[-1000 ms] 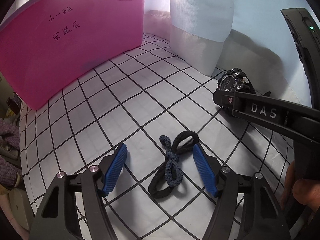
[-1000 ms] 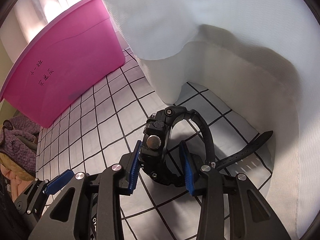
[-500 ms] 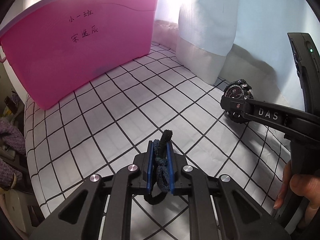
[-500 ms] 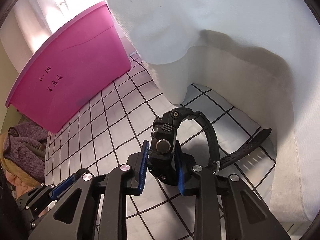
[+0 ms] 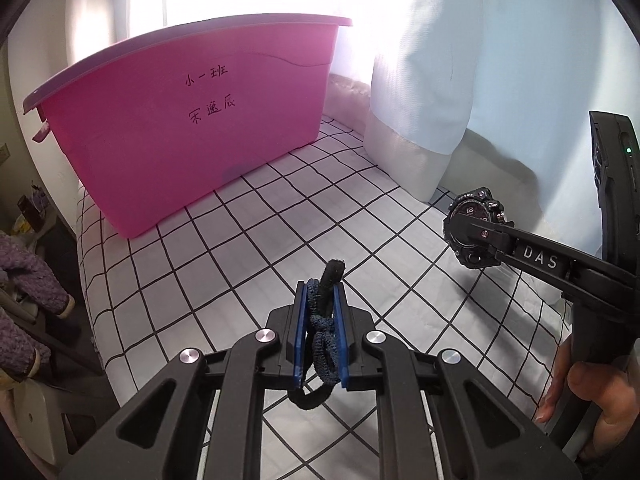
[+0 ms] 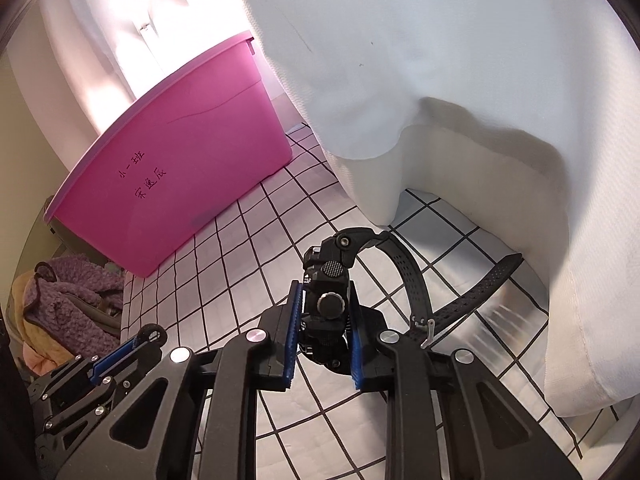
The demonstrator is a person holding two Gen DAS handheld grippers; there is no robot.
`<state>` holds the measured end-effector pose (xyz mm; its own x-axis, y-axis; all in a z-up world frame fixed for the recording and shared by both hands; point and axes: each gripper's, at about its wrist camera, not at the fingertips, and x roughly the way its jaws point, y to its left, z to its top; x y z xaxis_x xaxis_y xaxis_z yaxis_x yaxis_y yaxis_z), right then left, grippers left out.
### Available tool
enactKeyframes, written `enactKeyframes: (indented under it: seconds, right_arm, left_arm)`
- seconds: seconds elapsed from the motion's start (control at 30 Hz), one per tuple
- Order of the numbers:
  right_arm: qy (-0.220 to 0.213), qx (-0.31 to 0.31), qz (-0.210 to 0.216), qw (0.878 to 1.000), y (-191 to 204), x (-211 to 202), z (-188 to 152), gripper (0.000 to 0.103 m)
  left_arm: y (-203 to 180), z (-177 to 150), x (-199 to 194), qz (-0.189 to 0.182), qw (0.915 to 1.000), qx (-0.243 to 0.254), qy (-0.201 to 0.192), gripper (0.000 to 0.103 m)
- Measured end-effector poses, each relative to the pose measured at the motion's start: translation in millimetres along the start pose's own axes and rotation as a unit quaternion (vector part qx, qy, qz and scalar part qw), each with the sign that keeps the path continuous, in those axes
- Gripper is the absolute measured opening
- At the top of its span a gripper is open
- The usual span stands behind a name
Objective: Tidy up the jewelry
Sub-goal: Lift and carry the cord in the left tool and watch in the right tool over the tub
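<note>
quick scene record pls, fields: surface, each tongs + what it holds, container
surface: white sheet with black grid
left tongs: shut on dark knotted hair tie
right tongs: closing, pads on the case of black watch, strap hanging free
container: pink bin, handwriting on its side, beyond both; inside not visible

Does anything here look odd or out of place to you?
Nothing is spilled or broken. The one oddity: the watch strap is unbuckled and trails loose, and the knotted hair ties dangle from the left gripper.
</note>
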<state>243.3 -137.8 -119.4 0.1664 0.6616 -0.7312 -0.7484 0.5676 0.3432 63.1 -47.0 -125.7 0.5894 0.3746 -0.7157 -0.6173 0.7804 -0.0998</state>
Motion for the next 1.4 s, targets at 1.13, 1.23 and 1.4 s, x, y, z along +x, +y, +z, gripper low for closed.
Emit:
enactKeyframes:
  seconds: [1.13,1.23,1.4]
  right_arm:
    - [-0.139,-0.026,0.048,0.989,186.2,-52.8,153.2,0.02]
    - [-0.136,-0.018,0.043,0.99,203.5,-30.9,172.4,0.02]
    - [-0.115,-0.013,0.034,0.993,232.1,8.2,194.4,0.02]
  left_arm:
    - [158.4,206.1,-97.9,-0.053,0.9875,0.039,-0.144,0.013]
    - [181.3,226.7,-79.4,-0.057,0.9881,0.043,-0.136,0.013]
    - [214.5,254.4,-47.7,-0.063,0.9904,0.047,-0.113,0.013]
